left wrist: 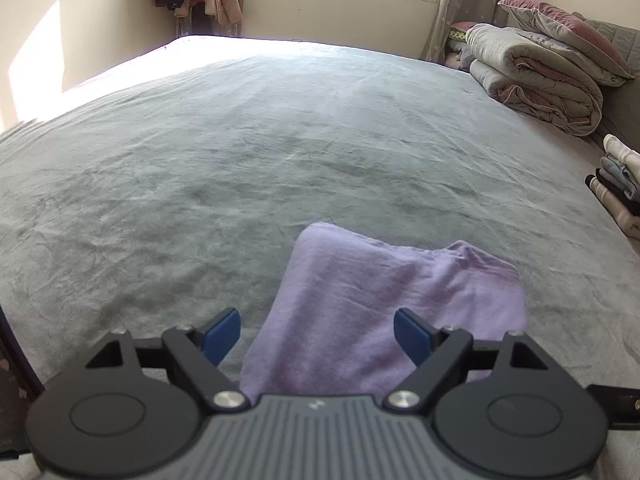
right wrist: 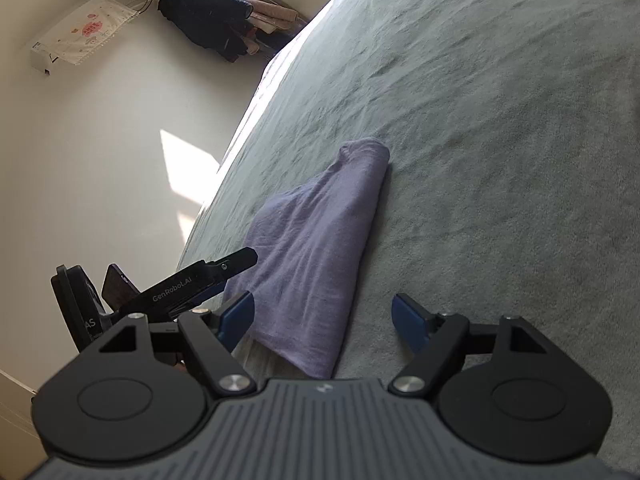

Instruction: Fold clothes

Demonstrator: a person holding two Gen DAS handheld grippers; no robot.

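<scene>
Directly ahead of both spread, empty grippers, a folded lilac garment lies on the grey bed, its long axis running away between the left gripper fingers, nearer than the right gripper.

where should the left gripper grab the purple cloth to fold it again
Probably the near left edge of the purple cloth, coming in low from the bed's near side. The left gripper is open with the cloth's near part between its fingers, and that edge lies flat on the grey bedspread.
</scene>
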